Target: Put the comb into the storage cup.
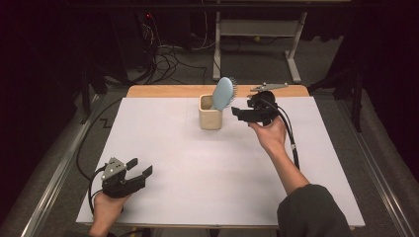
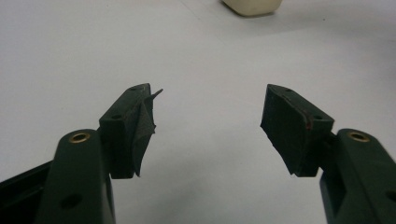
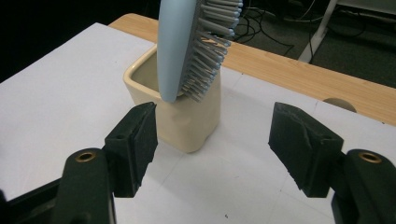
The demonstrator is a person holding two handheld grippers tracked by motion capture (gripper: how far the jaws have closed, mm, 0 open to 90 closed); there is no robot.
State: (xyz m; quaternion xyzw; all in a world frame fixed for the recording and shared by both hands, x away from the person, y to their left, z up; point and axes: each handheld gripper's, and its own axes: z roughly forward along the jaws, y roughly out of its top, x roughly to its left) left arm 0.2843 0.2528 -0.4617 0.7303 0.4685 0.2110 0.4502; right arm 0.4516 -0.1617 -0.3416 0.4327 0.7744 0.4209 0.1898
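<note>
1. White sheet [image 1: 207,168] covers nearly the whole tabletop; a wooden table edge [image 1: 163,91] shows along the far side, w/ grey floor and a tangle of cables [image 1: 168,57] beyond it.
2. Your right forearm comes in from the bottom right in a dark sleeve [image 1: 309,212], reaching up toward the far middle of the sheet.
3. Your right hand [image 1: 271,136] holds the right gripper [image 1: 236,111] off the sheet, jaws pointing left at the cup, its cable [image 1: 291,138] trailing back along your arm.
4. R gripper's jaws are spread wide w/ nothing between them. In the right gripper view the cup sits just ahead of the gap, apart from both pads.
5. Your left hand [image 1: 106,207] is at the near left corner of the sheet w/ the left gripper [image 1: 140,167] low over it, aimed fwd and right.
6. L gripper's jaws are also wide apart and empty; in the left gripper view there's bare white sheet between them, and the left pad [image 2: 140,128] has a torn, peeling flap at its tip.
7. Cream cup [image 1: 210,112] stands upright at the far middle of the sheet, near the wooden edge, well apart from the L gripper.
8. Light blue hairbrush [image 1: 223,94] stands in the cup, head up and leaning right over the rim toward your R gripper; bristles [image 3: 212,42] face right in the right gripper view.
</note>
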